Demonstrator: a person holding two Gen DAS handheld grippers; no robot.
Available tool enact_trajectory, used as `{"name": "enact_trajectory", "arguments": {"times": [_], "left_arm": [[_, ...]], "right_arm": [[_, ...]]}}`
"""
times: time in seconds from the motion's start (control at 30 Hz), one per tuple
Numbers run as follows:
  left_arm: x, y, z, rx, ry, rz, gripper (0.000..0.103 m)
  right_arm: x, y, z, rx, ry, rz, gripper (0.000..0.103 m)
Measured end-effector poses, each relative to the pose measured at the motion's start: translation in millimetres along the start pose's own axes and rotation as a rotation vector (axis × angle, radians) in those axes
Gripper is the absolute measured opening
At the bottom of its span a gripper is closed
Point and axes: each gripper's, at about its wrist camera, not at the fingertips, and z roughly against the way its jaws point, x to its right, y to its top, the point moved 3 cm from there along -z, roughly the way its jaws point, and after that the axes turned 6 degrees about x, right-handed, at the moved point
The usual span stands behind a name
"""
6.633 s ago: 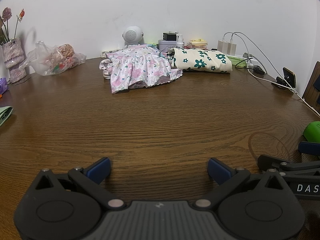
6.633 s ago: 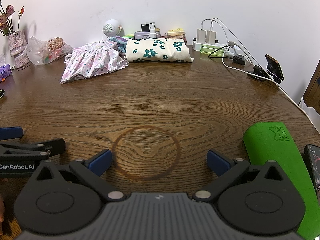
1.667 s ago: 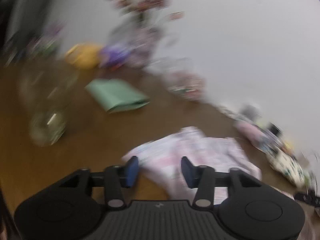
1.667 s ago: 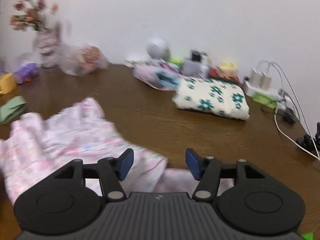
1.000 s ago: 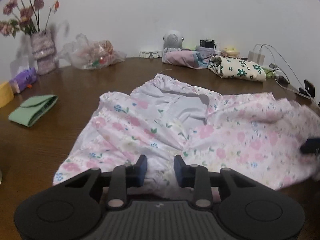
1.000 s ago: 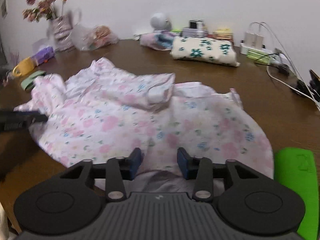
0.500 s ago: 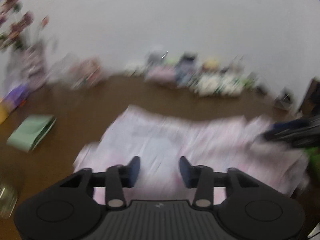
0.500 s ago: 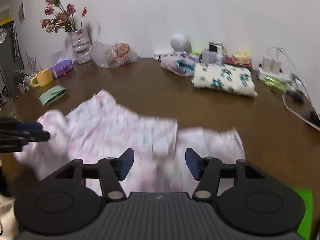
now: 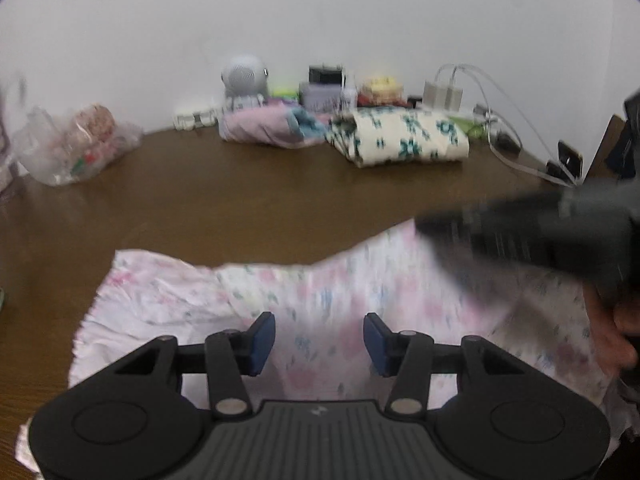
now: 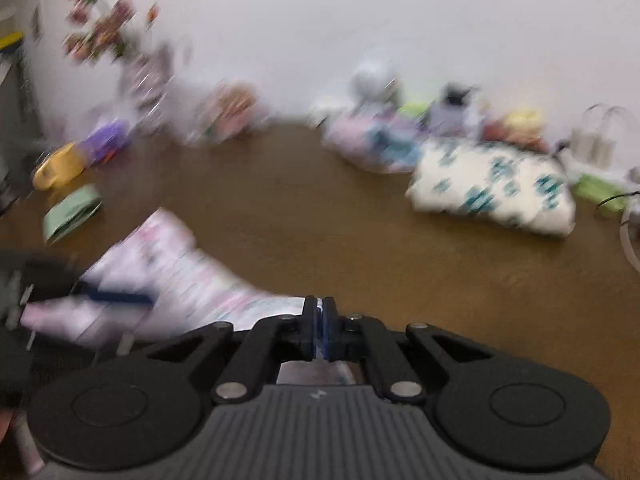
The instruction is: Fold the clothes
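A pink floral garment lies spread on the brown table. My left gripper hovers open over the garment's near part, with nothing between its blue pads. In the right wrist view the right gripper is shut on an edge of the floral garment, which trails away to the left. Seen from the left wrist, the right gripper is a dark blur at the garment's far right corner, with a hand behind it. The left gripper shows blurred over the cloth at the left.
At the back stand a folded cream garment with teal flowers, a folded pink garment, a grey speaker, a plastic bag, and chargers with cables. A green pouch, yellow mug and flower vase sit left.
The right gripper was open half a second ago and has closed on the garment's edge. The left gripper stays open above the cloth. Both views are motion-blurred.
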Motion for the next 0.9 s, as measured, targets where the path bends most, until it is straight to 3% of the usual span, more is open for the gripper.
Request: {"name": "enact_trajectory", "arguments": {"times": [0.07,0.17,0.23,0.4,0.5,0.57,0.6,0.63,0.7,0.77,0.87,0.9], "left_arm": [[0.4,-4.9,-9.2,-0.02,0.015,-0.01,0.048],[-1.5,-9.6,-14.7,-0.031,0.027,-0.011,0.049],[-5.5,-10.6,-14.4,-0.035,0.026,0.004,0.051],[-10.2,-11.8,-12.9,-0.036,0.034,0.02,0.052],[-10.3,-10.2,-10.7,-0.047,0.06,0.011,0.051],[-13.8,-10.3,-3.3,-0.05,0.062,0.003,0.049],[-18.3,-10.7,5.0,-0.043,0.036,0.008,0.05],[-22.9,-11.1,13.4,-0.036,0.009,0.012,0.051],[-32.8,-15.2,31.9,-0.02,-0.051,0.003,0.062],[-42.3,-25.1,48.9,-0.001,-0.113,-0.056,0.072],[-55.0,-38.8,65.6,0.017,-0.18,-0.114,0.074],[-58.6,-41.7,66.7,0.017,-0.198,-0.11,0.075]], "right_arm": [[7.2,-0.8,-3.7,0.058,-0.062,-0.008,0.008],[8.0,-2.4,14.0,0.032,-0.13,-0.009,0.013],[3.2,-3.9,41.1,0.057,-0.091,-0.033,0.013],[-4.7,-26.8,50.2,-0.098,0.072,-0.059,0.012],[-0.6,-41.9,33.4,-0.149,-0.008,-0.038,0.012],[7.9,-41.5,37.2,-0.103,-0.061,-0.069,0.013],[10.5,-40.0,43.3,-0.091,-0.07,-0.078,0.015],[10.3,-38.5,53.7,-0.069,-0.07,-0.075,0.026],[8.9,-39.7,84.7,-0.011,-0.042,-0.047,0.05],[9.1,-47.0,113.0,0.009,0.08,-0.039,0.052],[11.7,-62.4,129.2,-0.034,0.231,-0.065,0.052],[11.5,-65.5,126.2,-0.041,0.234,-0.061,0.052]]}}
